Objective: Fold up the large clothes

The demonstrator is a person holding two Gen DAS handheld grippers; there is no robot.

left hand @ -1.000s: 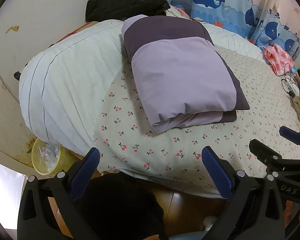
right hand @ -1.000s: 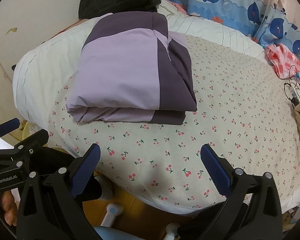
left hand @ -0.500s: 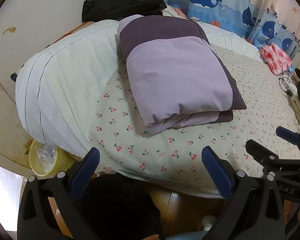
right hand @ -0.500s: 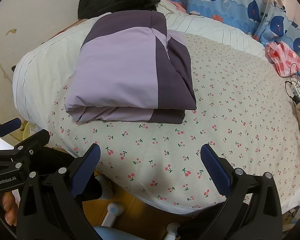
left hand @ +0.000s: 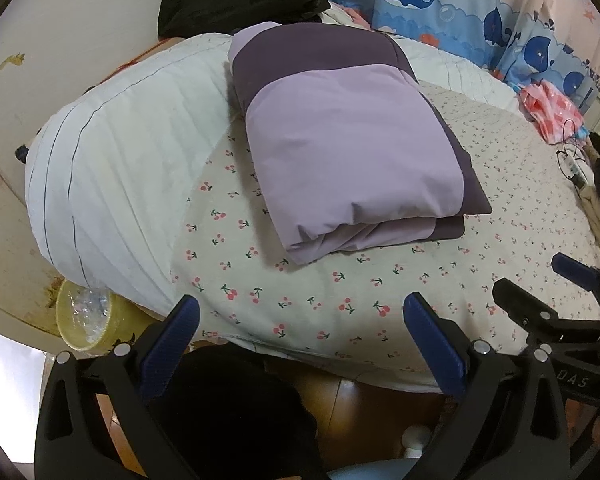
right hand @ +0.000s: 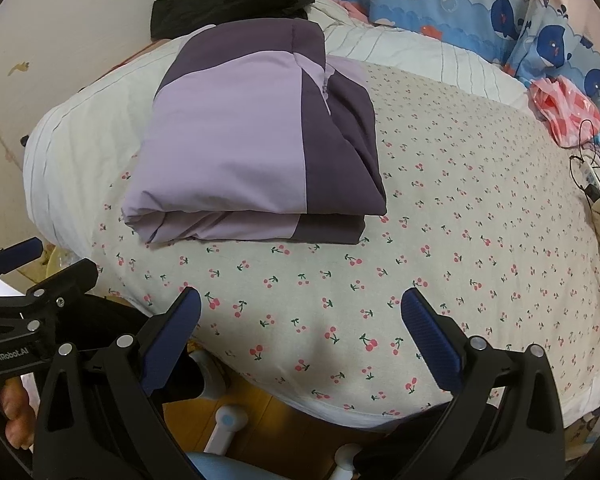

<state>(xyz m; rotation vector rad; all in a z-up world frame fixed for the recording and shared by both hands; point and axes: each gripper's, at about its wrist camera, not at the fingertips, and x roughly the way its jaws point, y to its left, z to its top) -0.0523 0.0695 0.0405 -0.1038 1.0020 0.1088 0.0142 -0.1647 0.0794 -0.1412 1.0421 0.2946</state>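
A large quilt in light and dark purple (left hand: 348, 148) lies folded into a thick rectangle on the cherry-print bed sheet (left hand: 340, 296); it also shows in the right wrist view (right hand: 252, 148). My left gripper (left hand: 300, 328) is open and empty, held back over the bed's near edge. My right gripper (right hand: 300, 320) is open and empty too, over the same edge, to the right of the left one. Neither touches the quilt.
A white striped duvet (left hand: 112, 168) bulges at the bed's left. Black clothes (left hand: 240, 4) lie at the back by the wall. Whale-print pillows (left hand: 480, 12) and a pink bag (left hand: 552, 108) sit at the far right. A yellow bin (left hand: 84, 320) stands on the floor.
Both grippers have drawn slightly back and shifted a little; the quilt stays folded and still. Both stay open.
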